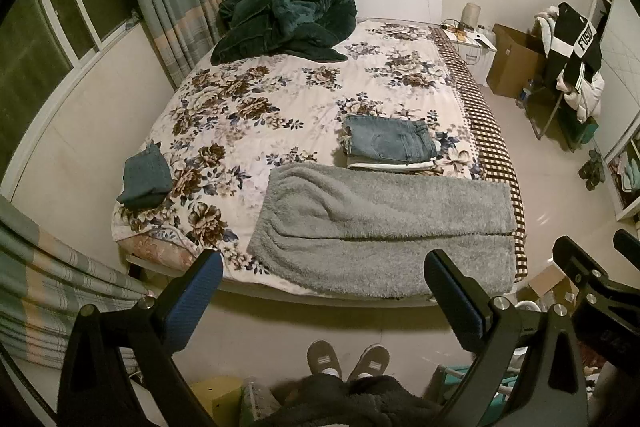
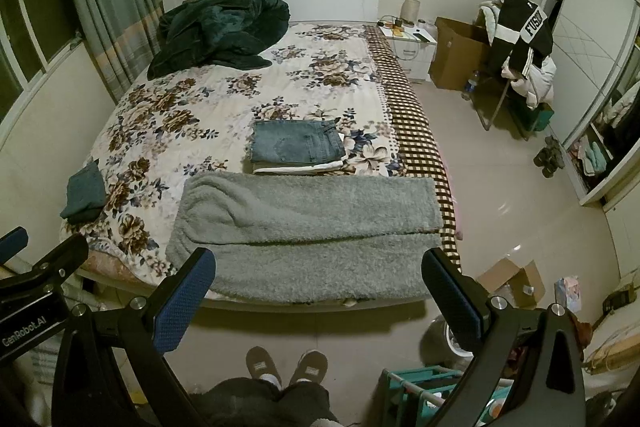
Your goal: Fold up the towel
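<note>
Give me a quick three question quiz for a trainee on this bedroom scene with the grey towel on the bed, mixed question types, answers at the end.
1. True or false: the left gripper and the right gripper are both clamped on the grey towel.
2. Multiple choice: what lies on the bed just beyond the towel? A) folded jeans B) a pillow C) a laptop
3. Fill in: the towel's upper layer is folded toward the person, leaving a strip of the lower layer showing at the ____ edge.

Key:
1. False; both are open, above the floor, short of the bed.
2. A, the folded jeans.
3. near
</note>
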### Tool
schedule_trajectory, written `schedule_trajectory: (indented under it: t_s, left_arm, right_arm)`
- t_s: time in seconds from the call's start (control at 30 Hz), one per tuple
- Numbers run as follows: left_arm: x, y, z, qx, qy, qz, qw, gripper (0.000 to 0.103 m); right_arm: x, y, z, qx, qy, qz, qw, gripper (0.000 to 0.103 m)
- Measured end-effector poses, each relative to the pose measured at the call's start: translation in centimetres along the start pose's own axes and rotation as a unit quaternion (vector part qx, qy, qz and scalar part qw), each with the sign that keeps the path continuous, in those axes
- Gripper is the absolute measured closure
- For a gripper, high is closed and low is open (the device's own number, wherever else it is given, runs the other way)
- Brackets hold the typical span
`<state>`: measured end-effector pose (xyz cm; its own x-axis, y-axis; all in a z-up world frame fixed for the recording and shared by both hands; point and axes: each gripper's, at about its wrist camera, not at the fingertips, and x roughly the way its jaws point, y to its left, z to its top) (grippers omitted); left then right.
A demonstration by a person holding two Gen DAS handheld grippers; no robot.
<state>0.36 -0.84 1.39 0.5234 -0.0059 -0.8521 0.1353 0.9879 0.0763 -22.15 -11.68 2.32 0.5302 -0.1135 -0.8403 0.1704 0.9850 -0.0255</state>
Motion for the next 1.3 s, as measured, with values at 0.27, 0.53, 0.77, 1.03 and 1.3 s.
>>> schedule_trajectory:
  t_s: [0.27, 0.53, 0.77, 1.03, 1.3]
  left_arm:
    - [0.0, 0.05, -0.11, -0.002, -0.002, -0.002, 1.0, 0.0]
    - [0.0, 0.06, -0.17, -0.003, -0.003, -0.002, 1.0, 0.0]
    - [0.02, 0.15, -0.27, -0.003, -0.003, -0.004, 1.0, 0.0]
    - [-0.02, 0.12, -0.3, -0.004, -0.004, -0.005, 1.0, 0.0]
    - [-0.23, 0.05, -0.12, -0.005, -0.005, -0.005, 1.0, 0.0]
  right_arm:
    - [-0.12, 0.03, 0.0, -0.001, -0.001, 0.0, 1.0, 0.0]
    - [-0.26, 0.04, 0.01, -0.002, -0.001, 0.001, 1.0, 0.0]
    - [-0.36, 0.07, 0.02, -0.003, -0.001, 0.001, 1.0, 0.0]
    - [-0.92, 0.95, 0.81, -0.003, -0.001, 0.001, 1.0, 0.0]
    - [-0.99, 0.88, 0.79, -0.003, -0.002, 0.001, 1.0, 0.0]
